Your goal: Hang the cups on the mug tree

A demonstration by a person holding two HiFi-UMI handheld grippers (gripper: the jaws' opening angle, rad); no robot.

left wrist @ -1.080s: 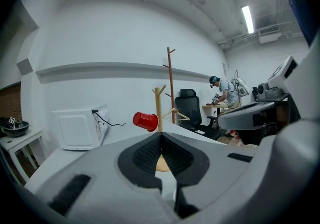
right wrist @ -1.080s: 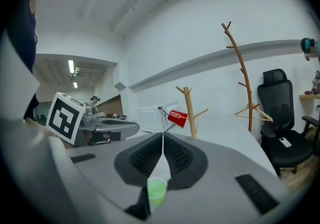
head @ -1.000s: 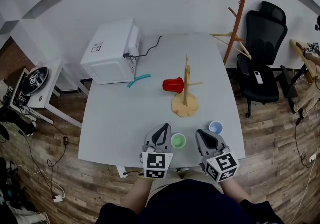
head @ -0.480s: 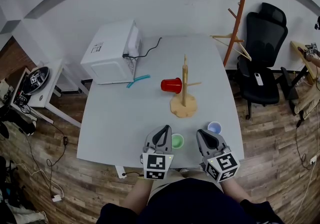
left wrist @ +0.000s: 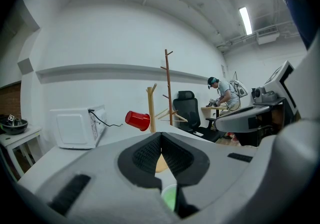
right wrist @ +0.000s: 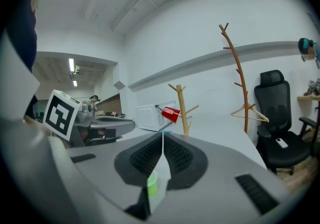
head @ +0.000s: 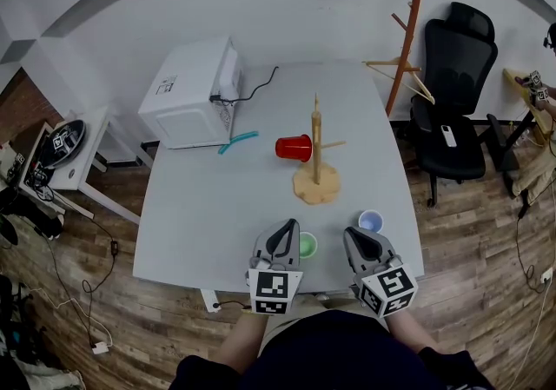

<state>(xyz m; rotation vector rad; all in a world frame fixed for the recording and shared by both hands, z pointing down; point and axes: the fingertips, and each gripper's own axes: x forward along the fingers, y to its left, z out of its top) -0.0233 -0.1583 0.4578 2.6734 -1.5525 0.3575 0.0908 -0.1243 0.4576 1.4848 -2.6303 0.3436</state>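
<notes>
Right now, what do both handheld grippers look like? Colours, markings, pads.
Both match: the left claw and right claw have light grey moulded bodies with black ribbed pads lining the inside. Each carries a white cube printed with black square markers at its back end. No cables show. The person wears a dark top.

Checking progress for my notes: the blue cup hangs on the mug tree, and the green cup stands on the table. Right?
No: the head view shows the red cup hanging on the mug tree, not the blue cup; the green cup does stand on the table.
</notes>
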